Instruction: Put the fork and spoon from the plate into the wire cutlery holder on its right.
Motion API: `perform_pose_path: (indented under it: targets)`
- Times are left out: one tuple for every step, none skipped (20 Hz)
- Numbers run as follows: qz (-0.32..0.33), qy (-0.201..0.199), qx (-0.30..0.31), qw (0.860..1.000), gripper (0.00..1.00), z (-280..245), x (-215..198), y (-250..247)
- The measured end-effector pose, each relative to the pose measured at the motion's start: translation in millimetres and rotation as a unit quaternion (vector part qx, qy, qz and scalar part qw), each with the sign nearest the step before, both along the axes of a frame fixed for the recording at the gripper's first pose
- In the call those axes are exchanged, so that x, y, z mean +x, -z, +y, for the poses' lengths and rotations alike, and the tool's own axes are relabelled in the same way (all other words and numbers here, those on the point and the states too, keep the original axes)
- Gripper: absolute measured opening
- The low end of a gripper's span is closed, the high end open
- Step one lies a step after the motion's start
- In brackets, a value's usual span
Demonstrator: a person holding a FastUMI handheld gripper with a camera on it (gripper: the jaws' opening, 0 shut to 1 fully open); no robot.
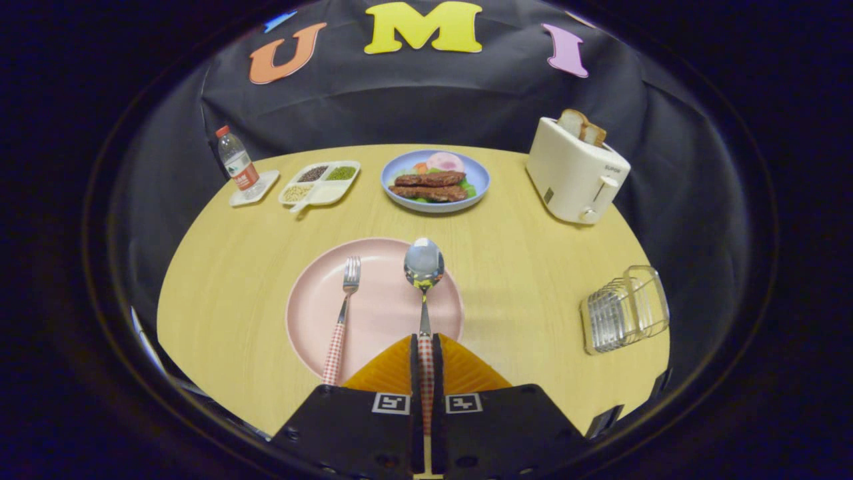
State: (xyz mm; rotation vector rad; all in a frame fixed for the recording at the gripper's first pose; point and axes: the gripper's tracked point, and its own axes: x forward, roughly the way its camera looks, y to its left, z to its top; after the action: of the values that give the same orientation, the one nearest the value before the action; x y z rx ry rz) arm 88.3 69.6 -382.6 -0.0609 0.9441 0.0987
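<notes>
Pink plate [376, 313], red-checked spoon [424, 293] handle

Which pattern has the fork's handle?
Red-and-white check, on the fork in the gripper view; gripper grips the spoon.

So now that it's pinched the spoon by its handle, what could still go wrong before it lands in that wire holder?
The gripper clamps the spoon only on its checked handle, with the heavy bowl far ahead of the fingers, so it might droop or swivel when lifted. The wire cutlery holder sits well off to the right, near the table edge; a clumsy insertion could nudge it. The fork lies close alongside and could get bumped.
</notes>
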Motion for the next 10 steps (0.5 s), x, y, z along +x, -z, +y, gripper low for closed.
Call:
perform_pose_path:
  targets:
    - [-0.002,-0.002,0.001,1.0,0.05,-7.6,-2.9,-9.7]
    - [-0.005,-0.004,0.002,1.0,0.05,-17.5,-5.9,-20.3]
    - [-0.008,-0.003,0.001,1.0,0.05,-27.4,-7.2,-28.7]
    - [-0.011,-0.002,-0.003,1.0,0.05,-40.9,-9.4,-37.3]
    - [-0.013,0.0,-0.004,1.0,0.04,-51.4,-10.7,-44.8]
    - [-0.016,0.002,-0.004,1.0,0.05,-63.8,-12.5,-53.1]
    - [-0.023,0.006,-0.002,1.0,0.04,-76.1,-12.4,-61.7]
    - [-0.03,0.009,-0.004,0.999,0.04,-89.0,-11.0,-69.4]
    - [-0.035,0.013,-0.007,0.999,0.04,-102.4,-11.0,-74.4]
    - [-0.038,0.021,-0.01,0.999,0.05,-118.1,-10.2,-80.3]
